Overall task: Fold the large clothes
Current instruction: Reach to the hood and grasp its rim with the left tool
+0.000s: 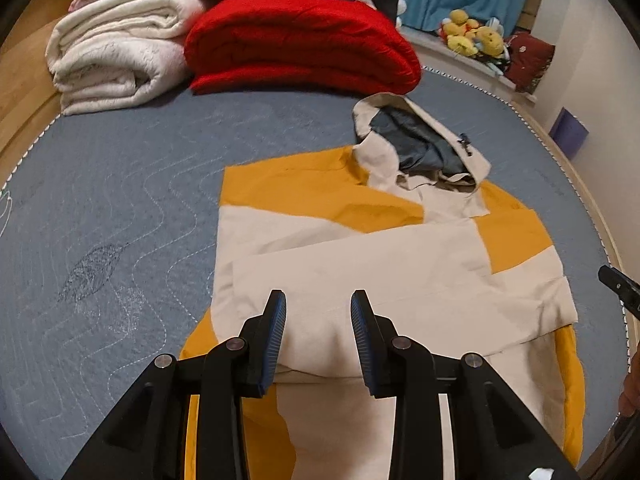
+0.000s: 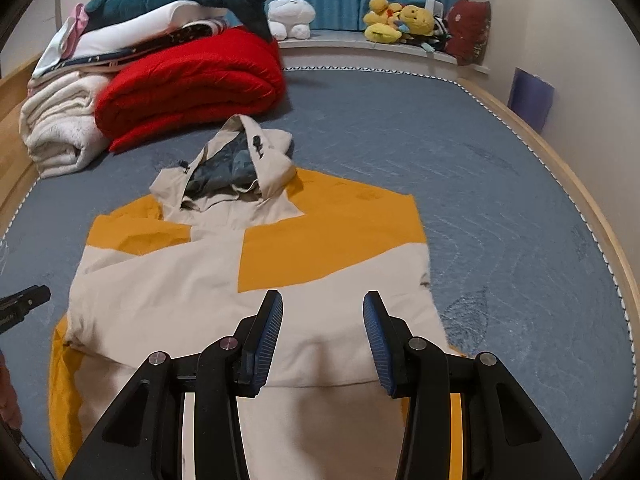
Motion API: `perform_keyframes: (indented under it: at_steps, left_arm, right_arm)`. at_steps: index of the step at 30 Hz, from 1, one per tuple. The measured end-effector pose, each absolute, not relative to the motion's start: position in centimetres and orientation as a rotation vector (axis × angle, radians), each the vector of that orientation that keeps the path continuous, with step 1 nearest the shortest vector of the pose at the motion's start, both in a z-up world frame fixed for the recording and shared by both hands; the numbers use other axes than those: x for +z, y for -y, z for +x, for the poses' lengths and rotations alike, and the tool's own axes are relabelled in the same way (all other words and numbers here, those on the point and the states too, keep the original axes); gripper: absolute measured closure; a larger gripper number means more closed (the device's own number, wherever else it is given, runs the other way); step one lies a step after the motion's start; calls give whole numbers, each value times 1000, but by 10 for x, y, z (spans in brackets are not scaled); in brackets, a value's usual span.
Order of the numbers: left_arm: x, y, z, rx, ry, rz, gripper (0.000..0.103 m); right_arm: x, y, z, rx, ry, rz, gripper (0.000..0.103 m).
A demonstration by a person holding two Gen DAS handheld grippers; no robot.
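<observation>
Jacket (image 1: 360,264) (no legible label) beneath left gripper (image 1: 319,300) and right gripper (image 2: 323,304), both parted, empty.

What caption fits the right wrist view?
Open right gripper above a partly folded cream-and-yellow hooded jacket on a grey bed.

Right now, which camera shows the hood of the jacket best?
The right wrist view: the hood sits near the centre, its grey lining open to the camera. The left wrist view shows the hood farther right, seen more from the side.
</observation>
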State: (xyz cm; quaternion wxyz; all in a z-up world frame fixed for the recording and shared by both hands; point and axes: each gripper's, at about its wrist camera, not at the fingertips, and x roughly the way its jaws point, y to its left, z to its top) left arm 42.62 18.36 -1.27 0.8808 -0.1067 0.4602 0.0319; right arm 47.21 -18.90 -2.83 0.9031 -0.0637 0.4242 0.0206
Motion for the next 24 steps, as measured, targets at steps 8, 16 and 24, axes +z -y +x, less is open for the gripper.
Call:
perform_keyframes:
  at_steps: [8, 16, 24]
  left_arm:
    - [7, -166, 442, -43, -955, -226, 84]
    - [-2, -155, 546, -89, -997, -217, 87]
    - [-24, -155, 689, -75, -1012, -168, 87]
  right_arm:
    - [-15, 207, 475, 67, -933, -115, 59]
    - [-18, 231, 488, 11, -953, -105, 59]
    - [-25, 232, 505, -12, -957, -122, 59]
